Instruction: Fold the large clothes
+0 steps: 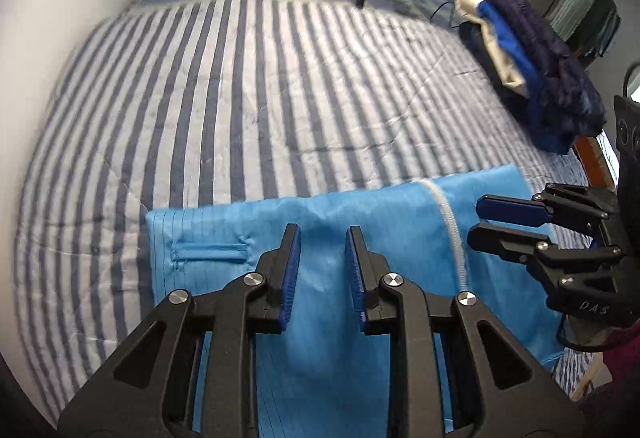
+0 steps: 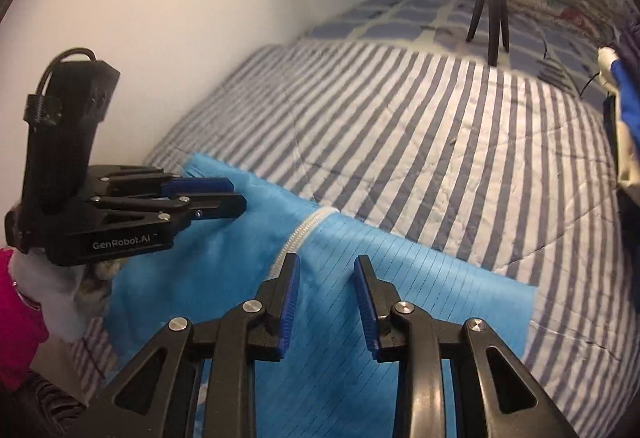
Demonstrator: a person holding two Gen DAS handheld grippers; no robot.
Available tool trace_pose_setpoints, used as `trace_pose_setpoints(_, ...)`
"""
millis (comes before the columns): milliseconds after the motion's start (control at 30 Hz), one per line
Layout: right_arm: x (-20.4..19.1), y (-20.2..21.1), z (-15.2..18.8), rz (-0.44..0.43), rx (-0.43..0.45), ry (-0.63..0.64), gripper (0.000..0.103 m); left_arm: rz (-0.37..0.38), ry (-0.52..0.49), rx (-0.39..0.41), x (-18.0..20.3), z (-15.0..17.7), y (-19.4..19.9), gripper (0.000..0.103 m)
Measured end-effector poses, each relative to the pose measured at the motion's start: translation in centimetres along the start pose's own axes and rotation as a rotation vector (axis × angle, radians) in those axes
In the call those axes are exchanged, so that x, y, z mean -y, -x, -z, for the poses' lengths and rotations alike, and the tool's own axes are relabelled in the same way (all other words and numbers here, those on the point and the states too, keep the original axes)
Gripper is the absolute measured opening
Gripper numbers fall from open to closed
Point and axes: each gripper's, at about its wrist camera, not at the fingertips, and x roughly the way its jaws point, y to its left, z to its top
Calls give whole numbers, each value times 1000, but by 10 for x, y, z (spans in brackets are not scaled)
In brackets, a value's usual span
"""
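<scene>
Two hand-held grippers above a light blue pinstriped garment on a bed.

The light blue garment [image 1: 320, 238], with a white zipper [image 1: 450, 226], lies flat on the blue-and-white striped quilt [image 1: 240, 97]. The left hand-held gripper [image 1: 323, 250] and right hand-held gripper [image 2: 327, 278] hang side by side over it, jaws narrowly parted with nothing held between them.

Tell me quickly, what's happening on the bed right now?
Left gripper and right gripper open above the blue garment, nothing held. Garment flat on the striped quilt. Nothing in the way.
</scene>
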Motion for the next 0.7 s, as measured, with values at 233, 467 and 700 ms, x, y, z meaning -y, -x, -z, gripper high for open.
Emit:
trace_pose_setpoints(233,0,-16,9,23,-74,-12,27,5,-14,15,-4,6,-8,22)
trace_pose_setpoints(467,16,50,52,-38,-24,-46,28,54,59,62,-29,37,56,23)
trace_pose_setpoints(700,23,54,125,-48,-122,-68,29,36,118,-35,-55,99,52,23)
